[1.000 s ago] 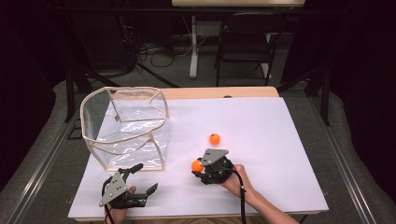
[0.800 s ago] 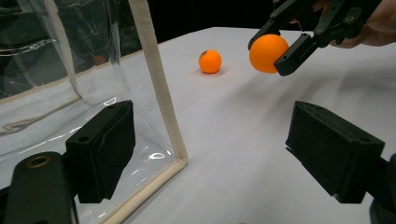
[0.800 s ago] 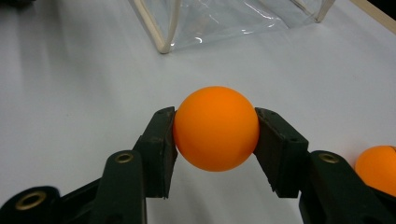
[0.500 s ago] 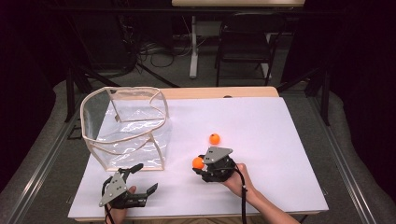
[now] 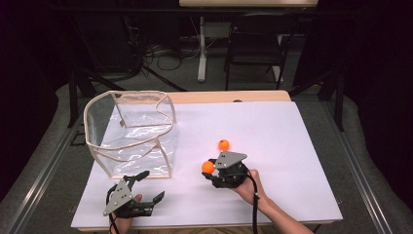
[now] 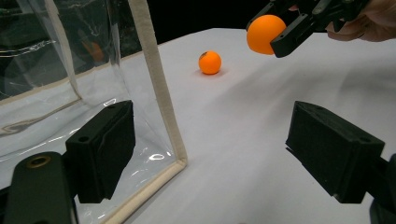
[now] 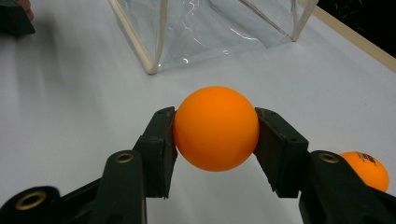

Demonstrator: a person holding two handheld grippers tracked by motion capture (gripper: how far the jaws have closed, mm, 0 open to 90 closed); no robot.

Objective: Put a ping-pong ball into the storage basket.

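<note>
Right hand-held gripper (image 5: 210,168) level above table (image 5: 292,146), pinching orange ball (image 5: 208,167)

Overhead looks forward; gripper views close, facing table (image 5: 292,146)

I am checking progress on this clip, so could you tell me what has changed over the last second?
Hardly anything: the right gripper keeps its jaws shut on the orange ball, barely shifted. The left gripper stays open by the clear bag, and the second ball lies where it was.
</note>
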